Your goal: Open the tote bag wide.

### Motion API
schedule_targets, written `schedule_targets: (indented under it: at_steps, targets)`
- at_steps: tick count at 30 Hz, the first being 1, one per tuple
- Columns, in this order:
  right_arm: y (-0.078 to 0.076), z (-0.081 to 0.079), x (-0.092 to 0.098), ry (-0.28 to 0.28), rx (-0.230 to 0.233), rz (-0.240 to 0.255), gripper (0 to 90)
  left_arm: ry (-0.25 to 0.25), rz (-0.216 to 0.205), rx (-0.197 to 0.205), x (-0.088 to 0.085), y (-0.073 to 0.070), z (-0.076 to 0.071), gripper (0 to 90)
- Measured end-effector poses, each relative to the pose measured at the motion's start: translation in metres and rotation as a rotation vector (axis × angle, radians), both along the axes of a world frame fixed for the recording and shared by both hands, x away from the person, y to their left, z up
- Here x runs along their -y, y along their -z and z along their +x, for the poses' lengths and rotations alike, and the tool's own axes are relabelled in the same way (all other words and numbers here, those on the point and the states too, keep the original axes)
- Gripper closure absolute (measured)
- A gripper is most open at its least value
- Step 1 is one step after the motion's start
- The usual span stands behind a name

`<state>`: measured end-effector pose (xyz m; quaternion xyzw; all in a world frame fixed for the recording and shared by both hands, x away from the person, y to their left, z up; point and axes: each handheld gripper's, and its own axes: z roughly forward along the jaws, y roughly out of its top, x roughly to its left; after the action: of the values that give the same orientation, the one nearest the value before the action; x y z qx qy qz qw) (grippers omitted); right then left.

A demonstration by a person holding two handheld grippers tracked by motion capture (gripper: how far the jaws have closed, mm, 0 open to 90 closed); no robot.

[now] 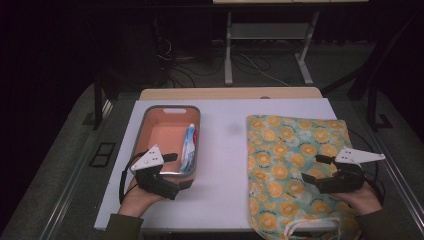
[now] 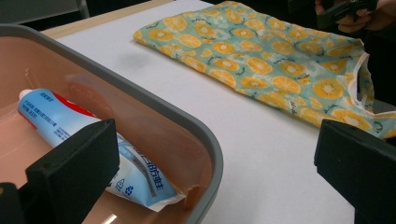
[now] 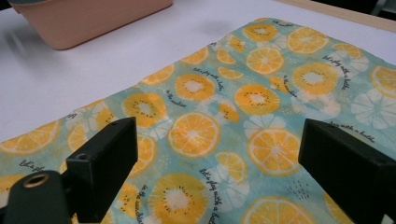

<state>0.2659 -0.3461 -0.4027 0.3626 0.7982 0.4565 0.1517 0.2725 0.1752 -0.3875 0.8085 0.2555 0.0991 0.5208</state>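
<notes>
A: Your left gripper [image 1: 174, 171] had its fingers [image 2: 74, 170] spread wide and empty, straddling the near rim of the pink tray [image 1: 148, 118], with the toothpaste tube [image 2: 88, 142] lying inside along the tray's right wall. Dip lower and close across the tube's flat body, I'd say.

B: And your right gripper [image 1: 316, 169] hung open over the orange-print tote bag [image 1: 292, 165] on the tabletop [image 1: 220, 150]. The left gripper view showed the tube's crimped end against the wall; the high view showed both hands.

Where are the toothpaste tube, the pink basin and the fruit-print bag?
toothpaste tube [image 2: 88, 135], left gripper view, on its blue body.
pink basin [image 1: 172, 108], high view, on its far grey rim.
fruit-print bag [image 1: 290, 145], high view, on its middle.
</notes>
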Motion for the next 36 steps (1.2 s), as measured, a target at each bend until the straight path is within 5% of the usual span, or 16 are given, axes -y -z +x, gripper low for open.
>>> schedule_targets:
  at_steps: [13, 36]
  targets:
    - [0.002, 0.0, -0.002, -0.017, -0.012, 0.002, 11.6, 0.008, 0.006, 0.008, 0.001, -0.002, -0.002, 0.0]
    - [0.016, -0.006, -0.05, -0.19, -0.083, -0.055, 14.0, 0.012, -0.026, 0.04, 0.001, 0.0, -0.002, 0.0]
